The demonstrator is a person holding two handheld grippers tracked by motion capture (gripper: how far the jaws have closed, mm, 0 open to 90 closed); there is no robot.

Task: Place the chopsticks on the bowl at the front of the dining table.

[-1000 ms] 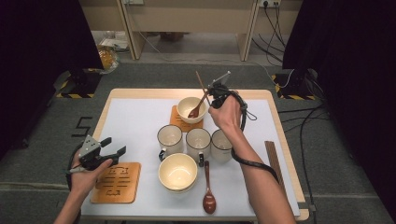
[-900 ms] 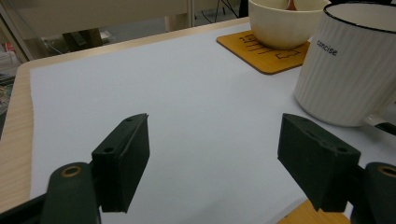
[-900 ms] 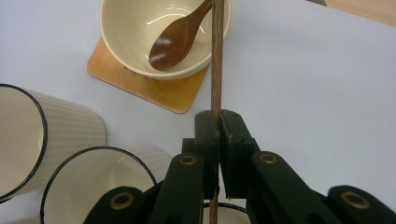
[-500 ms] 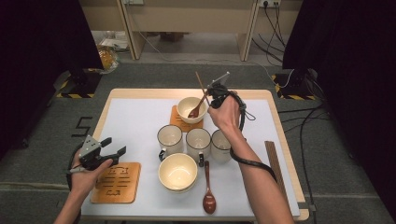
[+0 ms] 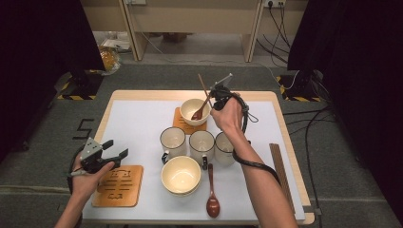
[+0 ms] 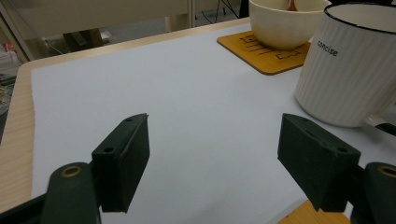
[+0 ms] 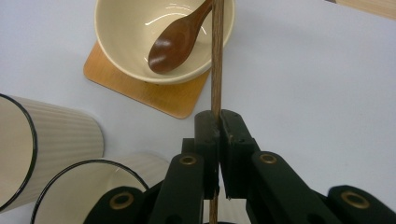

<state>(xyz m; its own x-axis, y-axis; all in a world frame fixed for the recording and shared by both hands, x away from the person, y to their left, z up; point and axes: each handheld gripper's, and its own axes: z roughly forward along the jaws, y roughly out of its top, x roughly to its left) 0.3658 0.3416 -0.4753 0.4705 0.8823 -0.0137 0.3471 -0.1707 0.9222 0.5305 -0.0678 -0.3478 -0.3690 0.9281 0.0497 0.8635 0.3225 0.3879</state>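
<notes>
Right hand-held gripper (image 7: pixel 218 122): my jaws clamped on thin brown wooden chopstick (image 7: pixel 216 56).
Chopstick axis: straight ahead of jaws, crossing rim of cream ceramic bowl (image 7: pixel 126 35).
Left hand-held gripper (image 6: pixel 215 154): wide apart, empty, far off.

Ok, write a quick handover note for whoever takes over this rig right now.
Right gripper: shut on a chopstick, held above the far bowl.
Left gripper: open, holding nothing, above the near-left coaster.
Far bowl sits on its coaster with a wooden spoon inside.
Near bowl stands off the coaster; second spoon lies beside it.
Likely left: place the chopstick, then set up the near bowl.
</notes>
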